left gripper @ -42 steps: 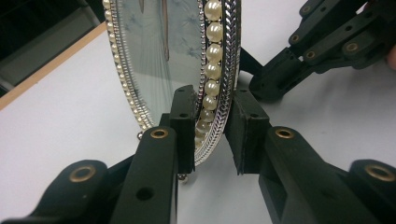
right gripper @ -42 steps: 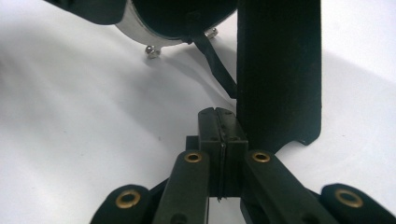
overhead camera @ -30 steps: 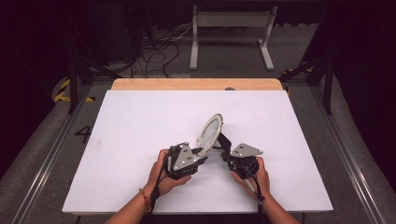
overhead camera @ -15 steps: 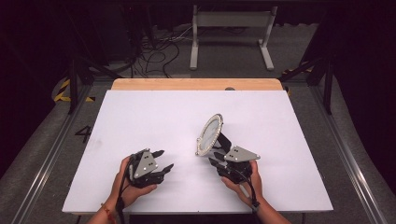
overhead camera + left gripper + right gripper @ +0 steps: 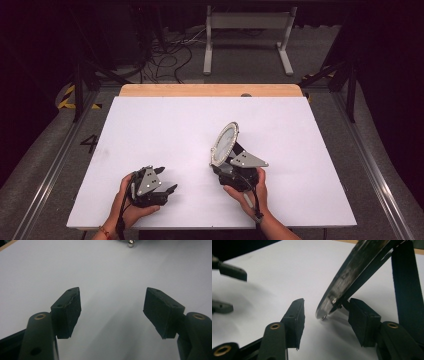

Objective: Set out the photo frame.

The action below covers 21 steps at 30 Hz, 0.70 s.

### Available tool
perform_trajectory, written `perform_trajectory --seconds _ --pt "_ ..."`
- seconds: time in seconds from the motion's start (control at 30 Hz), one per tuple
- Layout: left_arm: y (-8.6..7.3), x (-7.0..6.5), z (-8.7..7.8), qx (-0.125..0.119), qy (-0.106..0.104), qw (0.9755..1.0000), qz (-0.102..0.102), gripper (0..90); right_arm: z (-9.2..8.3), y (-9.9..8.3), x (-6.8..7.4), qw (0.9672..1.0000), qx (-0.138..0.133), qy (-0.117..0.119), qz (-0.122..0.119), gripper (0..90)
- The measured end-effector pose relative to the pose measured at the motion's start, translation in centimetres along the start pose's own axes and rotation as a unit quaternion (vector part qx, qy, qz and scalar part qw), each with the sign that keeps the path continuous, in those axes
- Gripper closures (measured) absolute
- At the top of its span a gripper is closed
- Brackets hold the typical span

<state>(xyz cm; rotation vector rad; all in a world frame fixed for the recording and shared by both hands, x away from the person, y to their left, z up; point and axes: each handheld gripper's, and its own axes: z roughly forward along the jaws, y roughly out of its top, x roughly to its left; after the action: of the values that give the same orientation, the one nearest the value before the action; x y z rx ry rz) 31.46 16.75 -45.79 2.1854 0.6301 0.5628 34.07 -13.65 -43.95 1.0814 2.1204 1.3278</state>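
The round mirror stands on the white table just ahead of the right gripper, propped on its black stand, and its lower rim reaches down between that gripper's two jaws. In the right gripper view the mirror rises as a tilted, thin-edged disc from a point near the table, between the two pads, up and away to the upper right; its bottom edge sits nearer the right-hand pad, with a clear gap to the left-hand one, and neither pad presses on the rim. The right gripper's jaws have just been opening and now stand released around the mirror's lower edge, gripping nothing. The black stand strut crosses the far right of that view, behind the disc. Seen from the high view, the mirror leans back on its stand, its long axis running from lower left to upper right and its face turned toward the left and upward. The left gripper rests well apart from the mirror, off to its left near the table's front edge; its jaws have also just been opening and stand wide apart, with bare table between the pads.
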Motion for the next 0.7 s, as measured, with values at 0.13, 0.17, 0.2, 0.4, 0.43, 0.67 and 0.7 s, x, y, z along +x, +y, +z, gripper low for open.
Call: perform_trajectory --seconds 0.13,0.17,0.2,0.4,0.43,0.67,0.7 --pt "-0.2 -0.2 0.2 0.008 0.019 0.9997 0.011 29.9 0.8 0.3 -0.1 0.9997 -0.007 -0.012 0.019 51.5" --pt "-0.2 0.0 0.3 0.005 0.018 0.9998 0.005 29.5 0.9 0.4 -0.2 0.9996 -0.007 -0.013 0.025 53.2" --pt "-0.2 0.0 0.3 0.005 0.018 0.9998 0.005 29.4 0.9 0.4 -0.2 0.9996 -0.007 -0.013 0.025 53.2" --pt "-0.3 0.2 0.4 0.011 0.018 0.9998 -0.003 28.7 1.0 0.4 -0.5 0.9994 -0.009 -0.011 0.031 56.1" --pt "-0.3 0.3 0.4 0.012 0.017 0.9998 -0.002 28.5 0.9 0.3 -0.6 0.9994 -0.009 -0.009 0.033 56.9" --pt "-0.1 0.3 0.5 0.015 0.011 0.9998 -0.001 27.7 0.2 0.2 -1.3 0.9996 0.001 0.007 0.026 61.5" --pt "-0.1 0.3 0.5 0.016 0.011 0.9998 -0.002 27.4 0.0 0.1 -1.4 0.9996 0.003 0.009 0.026 62.0"
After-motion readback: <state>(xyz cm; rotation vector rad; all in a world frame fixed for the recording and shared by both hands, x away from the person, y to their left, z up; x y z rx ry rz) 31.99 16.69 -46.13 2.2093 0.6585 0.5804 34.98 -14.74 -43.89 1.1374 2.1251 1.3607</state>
